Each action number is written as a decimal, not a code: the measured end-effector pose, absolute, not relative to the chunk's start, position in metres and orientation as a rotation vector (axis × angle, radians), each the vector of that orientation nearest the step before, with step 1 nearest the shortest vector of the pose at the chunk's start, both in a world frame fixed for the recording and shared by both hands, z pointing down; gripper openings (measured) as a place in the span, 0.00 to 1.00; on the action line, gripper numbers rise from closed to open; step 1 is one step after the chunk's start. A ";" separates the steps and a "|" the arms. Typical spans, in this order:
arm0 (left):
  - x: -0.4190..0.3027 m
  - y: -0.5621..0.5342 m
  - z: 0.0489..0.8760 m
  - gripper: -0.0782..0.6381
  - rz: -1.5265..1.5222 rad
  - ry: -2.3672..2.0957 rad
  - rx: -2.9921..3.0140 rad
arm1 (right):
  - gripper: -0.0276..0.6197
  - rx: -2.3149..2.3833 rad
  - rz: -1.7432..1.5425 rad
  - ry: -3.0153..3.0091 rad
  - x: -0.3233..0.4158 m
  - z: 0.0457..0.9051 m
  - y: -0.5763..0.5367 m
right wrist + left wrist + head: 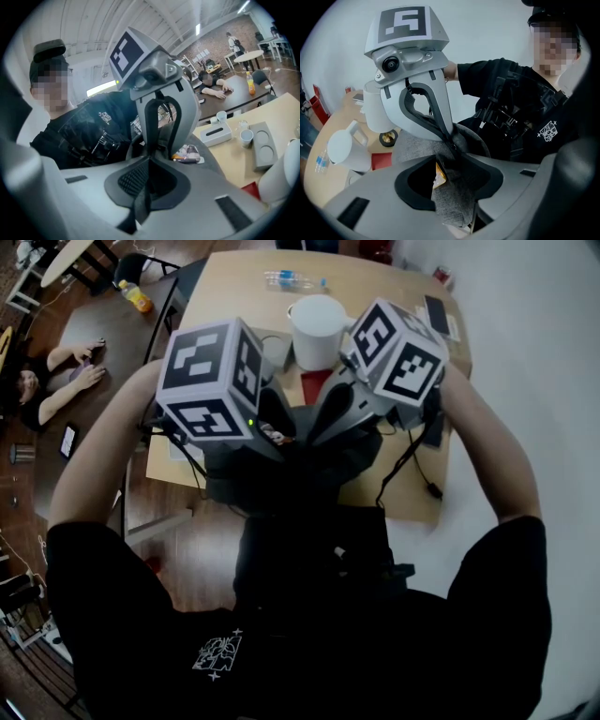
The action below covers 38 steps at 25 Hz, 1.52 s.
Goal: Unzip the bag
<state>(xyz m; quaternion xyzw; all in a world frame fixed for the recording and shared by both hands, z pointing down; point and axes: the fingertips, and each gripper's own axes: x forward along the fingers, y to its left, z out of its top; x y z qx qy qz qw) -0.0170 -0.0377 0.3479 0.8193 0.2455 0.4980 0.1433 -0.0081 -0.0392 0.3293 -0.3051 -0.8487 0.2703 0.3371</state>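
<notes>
Left gripper [450, 180] fingers opening on pinched bag [415, 147]; right gripper [147, 180] fingers clenched on zip pull [142, 204]

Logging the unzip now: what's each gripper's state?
Left gripper: jaws opening, grey bag fabric between them.
Right gripper: closed on the bag's dark zipper pull.

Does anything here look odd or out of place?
Only a colourful packet poking out of the top of the grey bag; nothing looks spilled or damaged.
</notes>
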 end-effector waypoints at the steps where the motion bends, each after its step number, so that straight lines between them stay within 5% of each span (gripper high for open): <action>1: -0.017 -0.038 0.349 0.34 1.429 0.708 2.355 | 0.07 -0.793 0.705 -2.213 -0.008 0.330 -0.039; 8: -0.018 -0.033 0.351 0.33 1.379 0.753 2.318 | 0.07 -0.805 0.703 -2.204 -0.009 0.330 -0.037; 23: -0.028 -0.028 0.319 0.13 1.308 0.724 2.507 | 0.07 -0.788 0.678 -2.224 -0.007 0.329 -0.040; 38: -0.051 -0.011 0.341 0.17 1.653 0.641 2.481 | 0.06 -0.738 0.612 -2.236 -0.007 0.323 -0.043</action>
